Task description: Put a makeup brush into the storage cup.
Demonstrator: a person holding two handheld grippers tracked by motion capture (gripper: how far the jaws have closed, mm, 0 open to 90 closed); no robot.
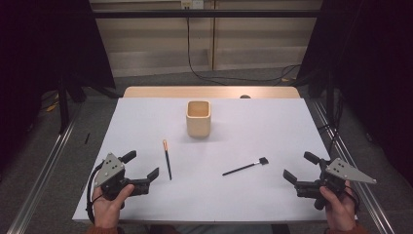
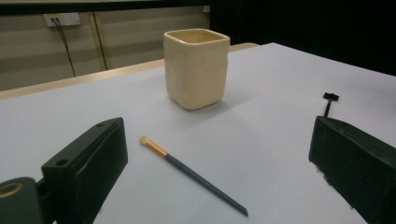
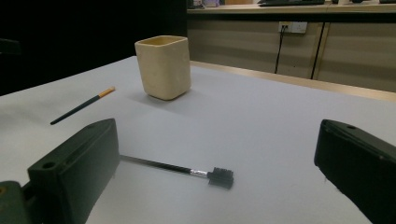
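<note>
Start layout: cream square ceramic cup (image 1: pixel 198 118) stands upright toward the far edge of the white-topped table (image 1: pixel 272 122), mouth up, probably the receptacle. Two tools lie flat, apart, each nearer one hand: dark-handled brush w/ orange ferrule and pale tip (image 1: pixel 167 159) near the front-left corner; thin black brush w/ small comb-like head (image 1: pixel 245 166) right of centre, toward the front edge. Left gripper (image 1: pixel 144 168) and right gripper (image 1: pixel 298 168) sit low at the front corners, angled inward toward their tools; jaws on both spread wide, pinching nothing.
</note>
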